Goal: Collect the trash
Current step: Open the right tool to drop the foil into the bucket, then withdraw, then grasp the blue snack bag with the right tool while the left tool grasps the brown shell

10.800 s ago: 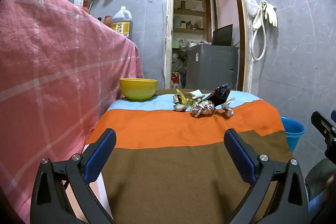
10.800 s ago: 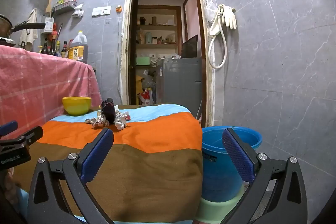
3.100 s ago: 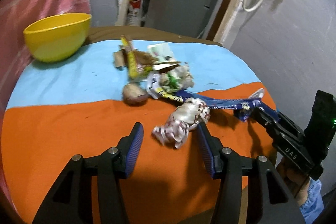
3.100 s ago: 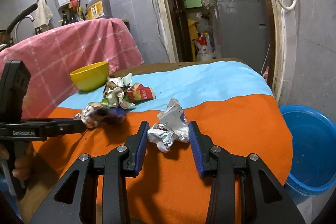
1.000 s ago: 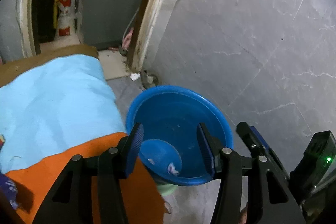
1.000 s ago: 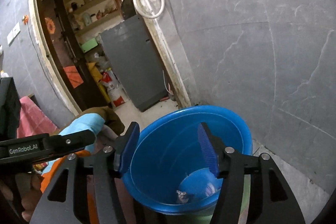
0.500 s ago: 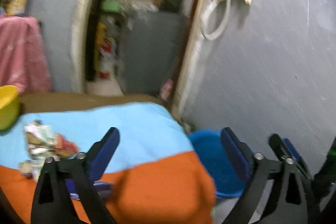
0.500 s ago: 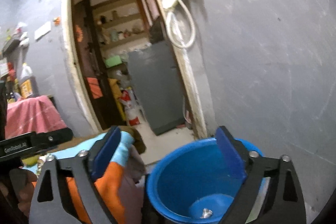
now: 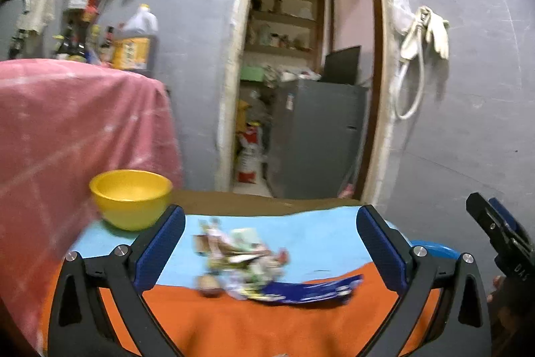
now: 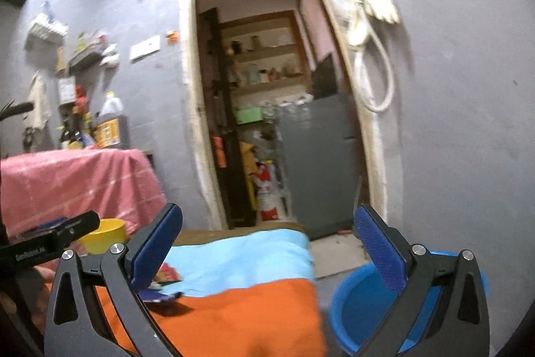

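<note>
Yellow bowl (image 9: pixel 130 196), blue bucket (image 10: pixel 361 306), pink checked cloth (image 9: pixel 77 129), orange-and-light-blue striped tablecloth (image 9: pixel 254 323).

left tool (image 9: pixel 270 245) jaws opening, empty, right tool (image 10: pixel 268 245) likewise

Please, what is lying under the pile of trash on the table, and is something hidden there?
The pile of trash lies on a striped cloth, across its light blue and orange bands. A long blue wrapper sticks out on the orange part. The table below is covered by the cloth, so it cannot be seen.
</note>
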Action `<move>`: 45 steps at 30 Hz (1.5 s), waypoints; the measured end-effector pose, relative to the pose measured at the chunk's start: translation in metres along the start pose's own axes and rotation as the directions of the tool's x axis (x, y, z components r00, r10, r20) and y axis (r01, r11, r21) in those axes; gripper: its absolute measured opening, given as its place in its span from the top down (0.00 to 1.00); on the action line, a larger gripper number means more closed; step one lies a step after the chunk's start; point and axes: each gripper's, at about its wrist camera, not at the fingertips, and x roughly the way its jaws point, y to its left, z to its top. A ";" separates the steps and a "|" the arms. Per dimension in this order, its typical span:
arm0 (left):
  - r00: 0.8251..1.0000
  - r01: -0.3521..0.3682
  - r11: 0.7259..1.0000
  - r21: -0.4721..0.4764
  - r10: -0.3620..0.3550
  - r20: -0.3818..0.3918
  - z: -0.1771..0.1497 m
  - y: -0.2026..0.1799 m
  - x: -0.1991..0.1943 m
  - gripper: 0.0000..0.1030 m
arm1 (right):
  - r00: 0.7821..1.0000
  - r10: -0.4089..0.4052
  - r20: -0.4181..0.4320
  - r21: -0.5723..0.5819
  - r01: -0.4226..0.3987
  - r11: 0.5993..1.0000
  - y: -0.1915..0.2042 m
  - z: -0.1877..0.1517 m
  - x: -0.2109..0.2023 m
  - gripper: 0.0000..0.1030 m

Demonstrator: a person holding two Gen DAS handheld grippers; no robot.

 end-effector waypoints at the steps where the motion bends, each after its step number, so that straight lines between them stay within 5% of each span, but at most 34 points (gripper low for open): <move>1: 1.000 -0.015 1.000 0.001 0.015 0.010 -0.003 0.007 -0.005 0.02 | 1.000 0.015 0.008 -0.013 -0.015 1.000 0.008 0.000 0.000 0.00; 14: 0.987 -0.144 0.989 0.034 0.142 0.071 -0.022 0.070 -0.041 0.02 | 0.987 0.158 -0.026 -0.168 -0.160 0.973 0.090 -0.020 0.020 0.00; 23: 0.990 -0.113 0.992 0.049 0.116 -0.080 -0.033 0.096 -0.019 0.02 | 0.962 0.165 -0.217 -0.222 -0.213 0.952 0.108 -0.046 0.046 0.00; 31: 0.964 -0.062 0.998 -0.022 0.054 -0.259 -0.044 0.108 0.011 0.02 | 0.913 0.161 -0.374 -0.203 -0.250 0.947 0.109 -0.066 0.068 0.00; 45: 0.877 -0.033 0.988 -0.152 -0.044 -0.479 -0.057 0.118 0.061 0.03 | 0.778 0.207 -0.593 -0.072 -0.308 0.949 0.101 -0.091 0.111 0.04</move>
